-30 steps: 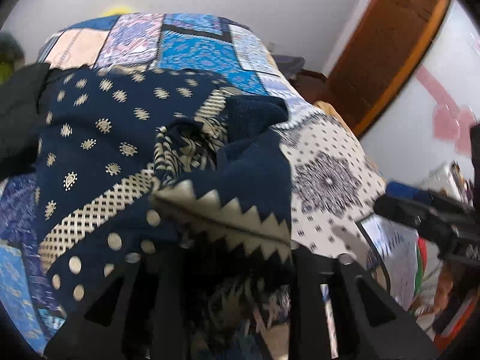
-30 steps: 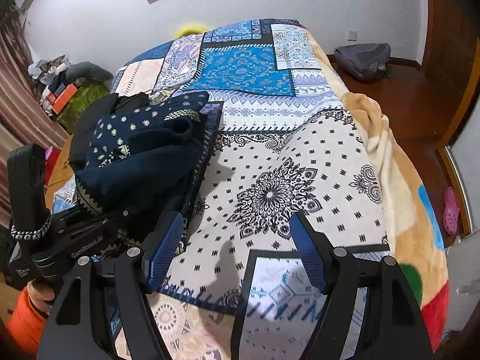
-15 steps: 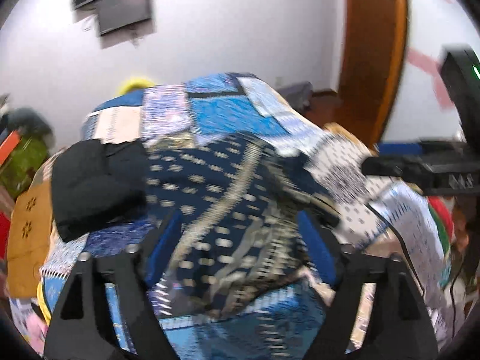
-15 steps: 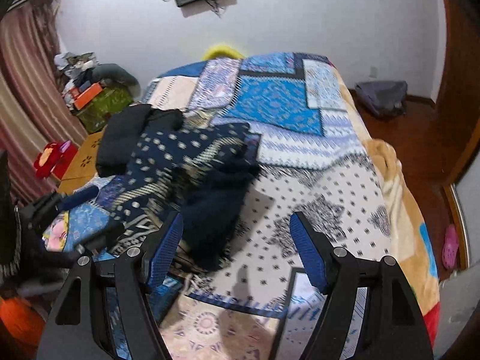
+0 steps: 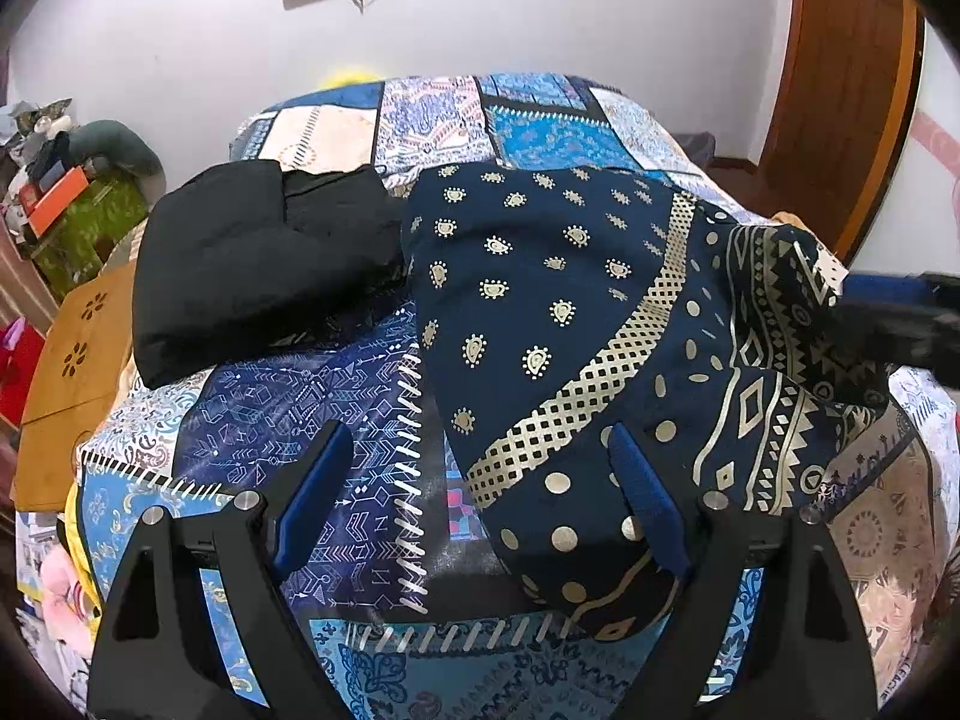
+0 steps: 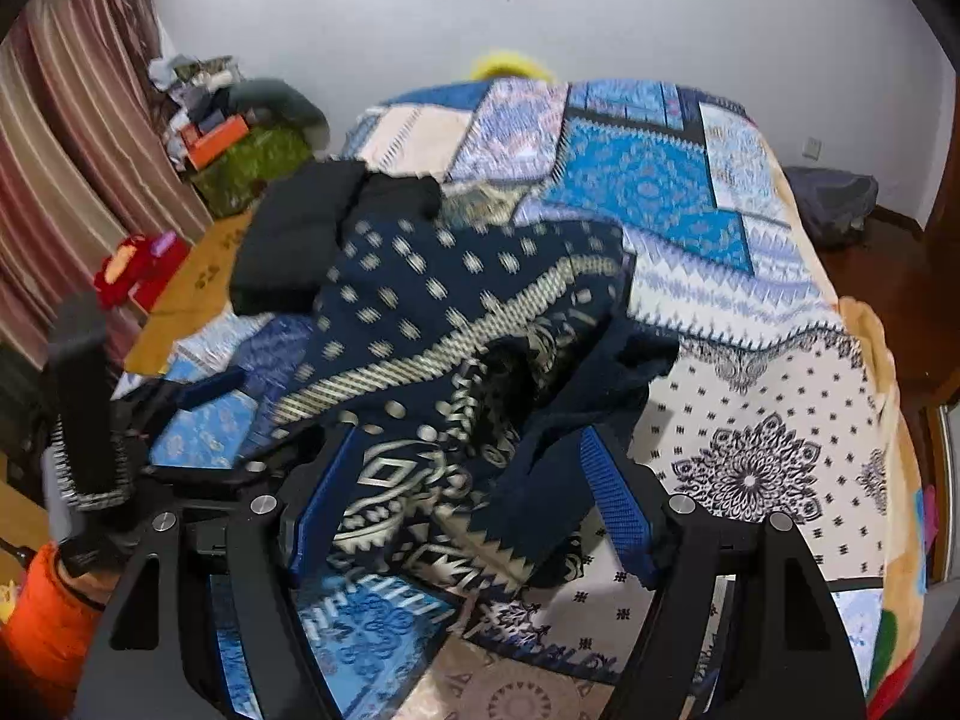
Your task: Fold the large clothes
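A navy garment with gold print (image 5: 540, 300) lies crumpled on the patchwork bed quilt (image 5: 300, 408). My left gripper (image 5: 474, 438) stands open above its near-left corner; the cloth's edge runs past the right fingertip, with no pad pressing on it. In the right wrist view the same garment (image 6: 456, 312) is bunched into dark folds at its right side. My right gripper (image 6: 468, 438) hovers open over those folds, cloth showing between the fingers but not pinched. A black folded garment (image 5: 258, 264) rests against the navy one's far-left edge.
A low wooden table (image 5: 72, 360) and a green box (image 5: 90, 222) with clutter stand left of the bed. Striped curtains (image 6: 78, 150) hang at the left and a wooden door (image 5: 840, 120) is at the right. A grey bag (image 6: 834, 204) sits on the floor. An orange sleeve (image 6: 48, 618) holds the left gripper.
The left gripper let go of the bunched navy cloth, opened wide and drew back. The garment now lies flatter. The right gripper swung left, from bare quilt to over the garment.
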Available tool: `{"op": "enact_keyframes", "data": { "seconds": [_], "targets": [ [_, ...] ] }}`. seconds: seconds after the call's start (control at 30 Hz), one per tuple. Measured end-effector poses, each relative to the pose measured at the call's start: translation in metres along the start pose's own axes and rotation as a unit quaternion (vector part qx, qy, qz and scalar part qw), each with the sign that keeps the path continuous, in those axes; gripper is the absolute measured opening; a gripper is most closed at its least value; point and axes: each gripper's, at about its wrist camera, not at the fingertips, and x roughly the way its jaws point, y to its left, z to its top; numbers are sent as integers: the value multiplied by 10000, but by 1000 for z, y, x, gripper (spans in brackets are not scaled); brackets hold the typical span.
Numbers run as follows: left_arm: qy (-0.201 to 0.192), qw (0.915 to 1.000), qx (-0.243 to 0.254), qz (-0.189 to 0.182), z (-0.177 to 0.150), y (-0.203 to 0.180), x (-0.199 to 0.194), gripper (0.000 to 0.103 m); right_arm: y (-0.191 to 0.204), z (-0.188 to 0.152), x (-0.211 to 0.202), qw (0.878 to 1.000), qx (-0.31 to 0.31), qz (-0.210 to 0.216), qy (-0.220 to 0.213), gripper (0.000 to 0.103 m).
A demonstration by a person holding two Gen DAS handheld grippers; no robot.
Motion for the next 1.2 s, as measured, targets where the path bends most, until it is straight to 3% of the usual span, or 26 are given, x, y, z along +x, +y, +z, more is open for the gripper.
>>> {"op": "enact_keyframes", "data": {
  "seconds": [0.23,0.37,0.6,0.73,0.83,0.93,1.07,1.2],
  "targets": [
    [-35,9998,-167,-107,-9,6,3,88,-59,-22,18,9945,908,-324,403,72],
    [28,9990,-351,-259,-15,10,6,88,-85,-41,22,9874,1407,37,718,72],
    [135,9985,-428,-319,3,20,-1,88,-66,-26,3,9943,906,-24,559,72],
    [34,9978,-576,-329,23,34,-5,88,-58,-5,-2,9955,851,255,342,72],
    [154,9945,-857,-589,36,47,4,88,-62,7,13,9907,1109,616,484,72],
    [414,9869,-1136,-1071,42,55,23,88,-73,9,41,9812,1478,906,851,72],
    [863,9709,-1492,-1663,37,60,62,88,-85,5,68,9742,1602,952,1272,72],
    [1121,9400,-2155,-2397,35,72,91,88,-96,2,90,9582,1860,1457,1616,72]
  ]
}}
